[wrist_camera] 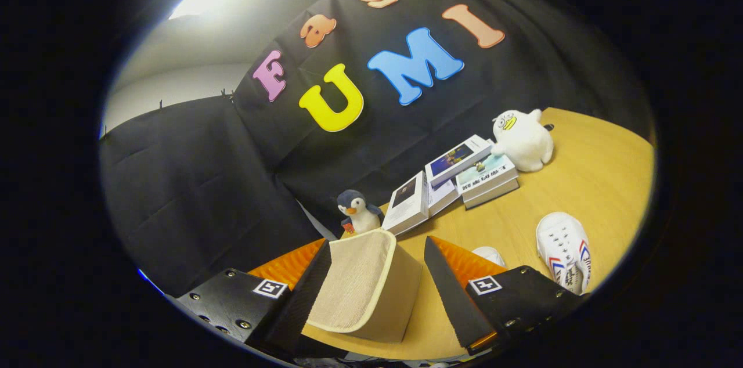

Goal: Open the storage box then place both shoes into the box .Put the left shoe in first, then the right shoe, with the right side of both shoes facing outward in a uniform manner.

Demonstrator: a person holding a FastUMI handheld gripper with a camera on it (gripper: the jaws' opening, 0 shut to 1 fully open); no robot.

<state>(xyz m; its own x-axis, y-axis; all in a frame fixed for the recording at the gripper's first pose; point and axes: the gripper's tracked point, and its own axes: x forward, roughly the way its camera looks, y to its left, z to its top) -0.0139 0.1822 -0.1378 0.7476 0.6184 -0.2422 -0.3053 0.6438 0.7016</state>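
A beige fabric storage box (400, 298) stands on the wooden table between my fingers. Its textured lid flap (354, 281), edged in cream, is tilted up and leans toward the left finger (307, 292). The right finger (447, 292) stands apart from the box, with bare table showing in the gap. My gripper (377, 243) is open around the box. A white shoe with red and blue stripes (563, 249) lies on the table beyond the right finger. The toe of a second white shoe (489, 254) peeks out just behind that finger; the rest of it is hidden.
A small penguin plush (359, 212) sits just beyond the box. Several books (458, 179) lie behind it, some stacked, with a white duck plush (522, 139) on them. The wooden table (586, 170) stretches to the right, with the black cloth wall behind.
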